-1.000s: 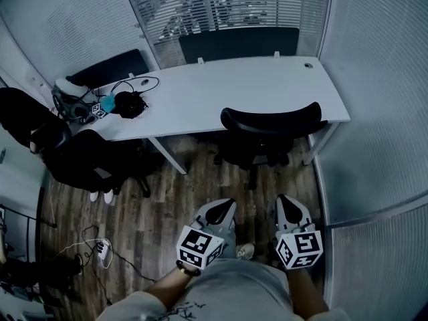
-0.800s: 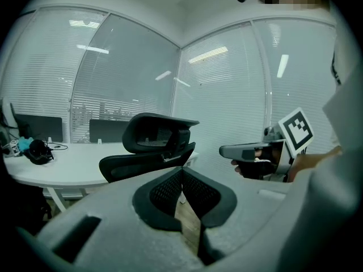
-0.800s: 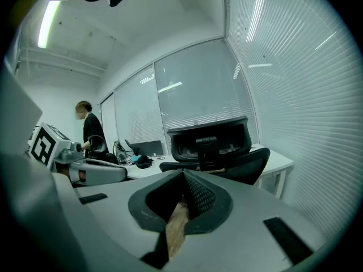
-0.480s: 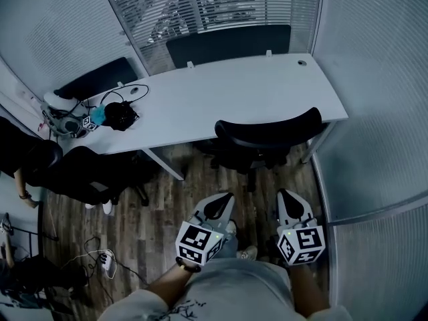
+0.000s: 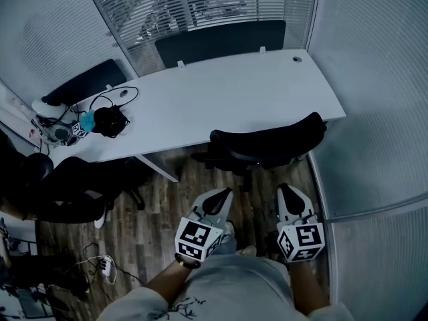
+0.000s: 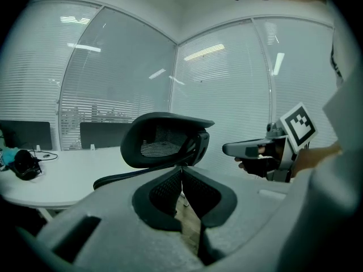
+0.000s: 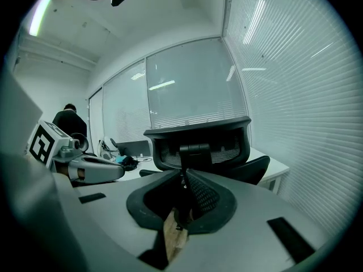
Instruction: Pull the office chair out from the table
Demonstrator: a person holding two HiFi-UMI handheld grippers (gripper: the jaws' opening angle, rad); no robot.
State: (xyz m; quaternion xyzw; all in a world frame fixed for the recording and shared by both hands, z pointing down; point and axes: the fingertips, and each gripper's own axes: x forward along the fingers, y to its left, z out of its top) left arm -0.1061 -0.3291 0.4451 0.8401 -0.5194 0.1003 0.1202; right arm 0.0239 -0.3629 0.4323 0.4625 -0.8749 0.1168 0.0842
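Your left tool (image 5: 221,196) and right tool (image 5: 287,194) are both closed and empty, with the office chair (image 5: 267,142) directly ahead, tucked against the worktop (image 5: 221,99); grip its rigid backrest rim and expect heavy, free rolling.

- Office chair (image 5: 264,142): black with a mesh backrest, upright, straight ahead of the left gripper (image 5: 223,196) and the right gripper (image 5: 287,192), near but untouched.
- Table (image 5: 221,99): white and long, beyond the chair, with the chair's seat tucked under its edge.

Office w/ desk (image 5: 221,99), swivel chair (image 5: 267,139), glass partitions (image 5: 378,79), blinds (image 5: 221,2)
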